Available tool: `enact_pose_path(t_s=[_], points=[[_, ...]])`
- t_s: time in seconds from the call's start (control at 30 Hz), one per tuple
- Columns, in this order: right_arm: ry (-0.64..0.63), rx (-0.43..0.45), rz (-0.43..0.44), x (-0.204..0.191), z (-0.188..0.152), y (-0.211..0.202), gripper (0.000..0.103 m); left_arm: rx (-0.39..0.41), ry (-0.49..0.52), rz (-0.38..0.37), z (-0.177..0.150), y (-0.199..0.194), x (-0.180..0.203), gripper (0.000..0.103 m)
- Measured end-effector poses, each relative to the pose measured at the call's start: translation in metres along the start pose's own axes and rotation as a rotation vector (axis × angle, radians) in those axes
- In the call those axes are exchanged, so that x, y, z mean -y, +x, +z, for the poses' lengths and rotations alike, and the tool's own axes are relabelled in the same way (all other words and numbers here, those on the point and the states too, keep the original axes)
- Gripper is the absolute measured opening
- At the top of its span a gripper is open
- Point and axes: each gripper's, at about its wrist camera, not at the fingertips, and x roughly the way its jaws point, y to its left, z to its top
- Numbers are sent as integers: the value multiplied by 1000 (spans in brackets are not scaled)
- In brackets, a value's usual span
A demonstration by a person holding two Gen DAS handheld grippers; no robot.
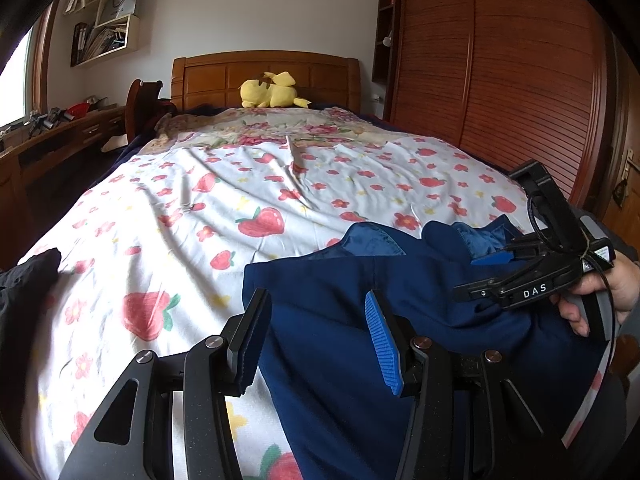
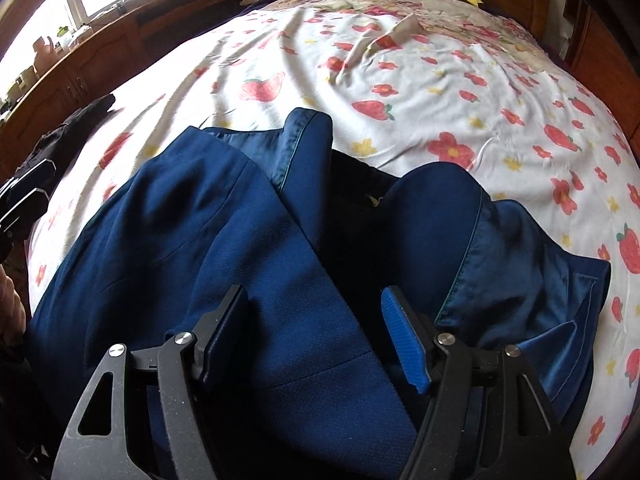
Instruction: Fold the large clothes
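Observation:
A large navy blue jacket (image 1: pixel 360 320) lies crumpled at the near edge of the bed, its shiny blue lining showing at the far side (image 2: pixel 304 152). My left gripper (image 1: pixel 316 340) is open, its jaws wide apart just above the jacket's left edge. My right gripper (image 2: pixel 316 336) is open over the middle of the jacket, holding nothing. In the left wrist view the right gripper (image 1: pixel 496 264) shows from the side in a hand, over the jacket's right part near the lining.
The bed has a white sheet with strawberry and flower prints (image 1: pixel 240 184). A yellow plush toy (image 1: pixel 272 90) sits by the wooden headboard. A black garment (image 1: pixel 24 280) lies at the bed's left edge. A wooden desk (image 1: pixel 60 132) stands left, a wardrobe (image 1: pixel 500 60) right.

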Motion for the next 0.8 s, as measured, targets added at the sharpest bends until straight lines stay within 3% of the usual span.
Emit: enact_pose_path(t_s=[0.1,0.13,0.17,0.27,0.47,0.6,0.8], points=[[-25,-9,9,-4,-1,-2,55,3,-2,-1,1,0,0,51],[-47,-6,2,-8,-1,-4,44,3,-2,-2,1,0,-1,50],[-67,-3,2,-10,-1,-6,25,3,-1,-2,1,-1,0,51],[-135,44,-18,-20,2,-15,10,3,-1,0,0,0,-1,50],[-187,174,-169,-21,40,-30,7,5,0,4,0,-1,-1,51],[-241,165,-234,-21,71,-13,7,5,1,6,0,-1,-1,51],[-289,151,-322,-24,86,24,7,7,1,4,0,-1,-2,51]])
